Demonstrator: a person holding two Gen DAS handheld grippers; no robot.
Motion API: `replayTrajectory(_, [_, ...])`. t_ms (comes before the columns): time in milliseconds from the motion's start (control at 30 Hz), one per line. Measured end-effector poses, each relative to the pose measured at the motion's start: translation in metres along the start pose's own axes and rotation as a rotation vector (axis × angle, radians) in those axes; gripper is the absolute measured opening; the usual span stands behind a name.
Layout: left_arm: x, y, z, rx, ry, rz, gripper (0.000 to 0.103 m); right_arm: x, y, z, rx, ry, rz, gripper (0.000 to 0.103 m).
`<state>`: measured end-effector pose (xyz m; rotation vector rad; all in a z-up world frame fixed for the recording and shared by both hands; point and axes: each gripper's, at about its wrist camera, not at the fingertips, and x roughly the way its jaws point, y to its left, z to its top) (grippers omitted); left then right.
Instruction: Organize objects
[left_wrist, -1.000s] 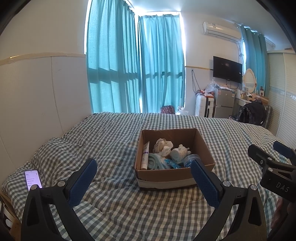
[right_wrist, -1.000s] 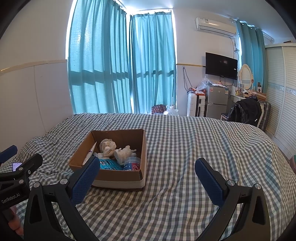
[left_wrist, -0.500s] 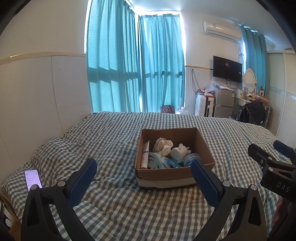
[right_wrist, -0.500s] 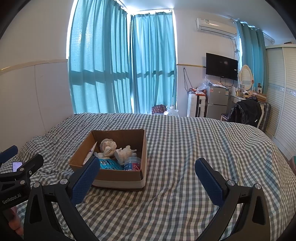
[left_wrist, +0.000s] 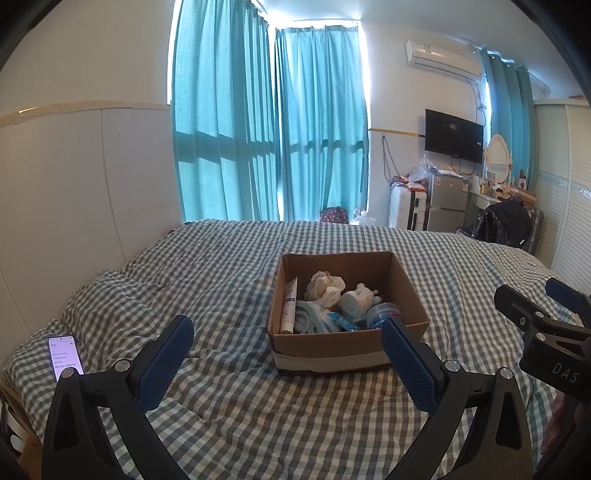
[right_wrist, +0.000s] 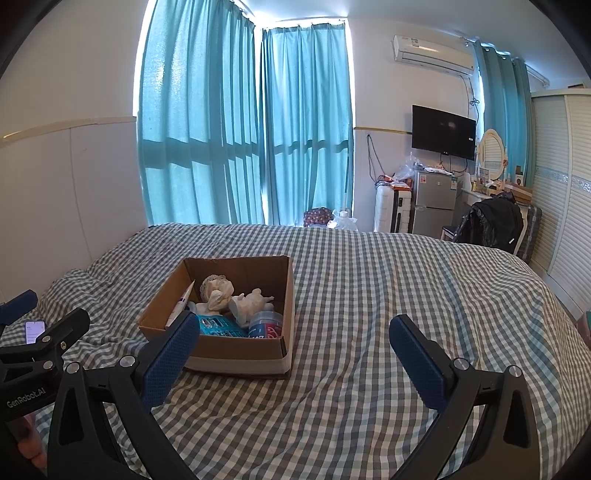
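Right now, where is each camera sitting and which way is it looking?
Left wrist view: rides on the left tool, facing across the checked bed to the cardboard box straight ahead; its own blue fingers show, the right tool alongside.
Right wrist view: rides on the right tool, facing the same way; the box sits left, the left tool at the edge.
Both share box, curtains, TV.

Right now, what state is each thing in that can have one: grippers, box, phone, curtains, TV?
Left gripper: open, holding nothing.
Right gripper: open, holding nothing.
Cardboard box: open at the top, objects inside, resting on the bed.
White tube: leaning against the box's left wall.
Phone: screen lit, face up on the bed.
Curtains: drawn closed.
TV: screen dark.
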<state>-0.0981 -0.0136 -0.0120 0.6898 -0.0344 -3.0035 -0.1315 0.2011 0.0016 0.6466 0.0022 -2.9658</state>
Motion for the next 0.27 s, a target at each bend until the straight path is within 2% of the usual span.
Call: replayTrajectory(267, [-0.0011,0.0023,0.0018,0.001,-0.009,0.012,0.103,0.0012,0.0007,0.0012,-0.007,-0.003,0.001,0.103])
